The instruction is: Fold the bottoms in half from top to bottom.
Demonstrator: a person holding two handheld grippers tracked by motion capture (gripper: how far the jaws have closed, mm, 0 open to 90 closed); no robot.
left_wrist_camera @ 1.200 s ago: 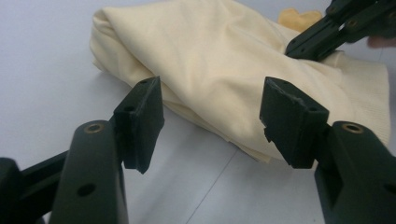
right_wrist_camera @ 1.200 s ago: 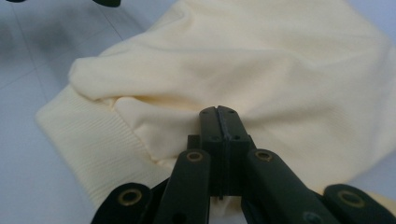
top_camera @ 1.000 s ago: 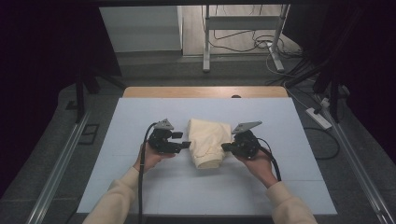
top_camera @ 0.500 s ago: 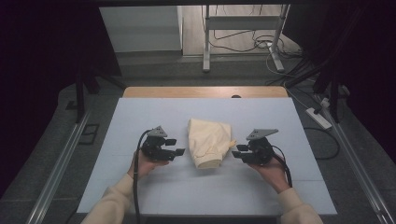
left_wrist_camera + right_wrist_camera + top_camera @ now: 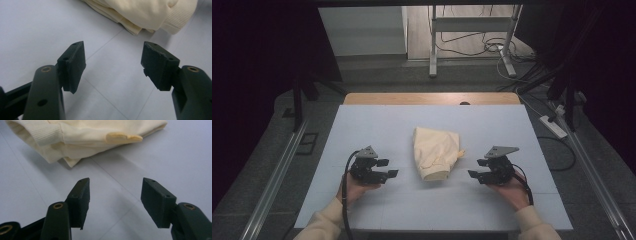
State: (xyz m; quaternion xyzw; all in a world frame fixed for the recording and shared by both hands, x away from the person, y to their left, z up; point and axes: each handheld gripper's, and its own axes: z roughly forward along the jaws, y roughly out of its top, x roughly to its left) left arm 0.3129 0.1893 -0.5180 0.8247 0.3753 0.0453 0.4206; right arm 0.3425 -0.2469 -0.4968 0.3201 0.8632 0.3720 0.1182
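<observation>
I see the folded cream garment lying near the middle of the tabletop, a little closer to the near edge than to the far one. It rests flat on the pale blue surface, with a ribbed cuff or hem at its near end and a small flap sticking out on its right side.

My left gripper sits on the garment's left, held low over the tabletop by the left hand, its jaws pointing toward the cloth. In the left gripper view the jaws stand well apart with nothing but bare tabletop between them; the garment lies beyond the tips, not touching them.

My right gripper sits on the garment's right, in the right hand, pointing back toward the cloth. Its jaws have just been opening, and in the right gripper view they stand wide with nothing between them. The garment's ribbed edge and folded layers lie ahead of the tips, apart from both pads.

Both grippers are clear of the cloth, one on each side, about level with its near end.
</observation>
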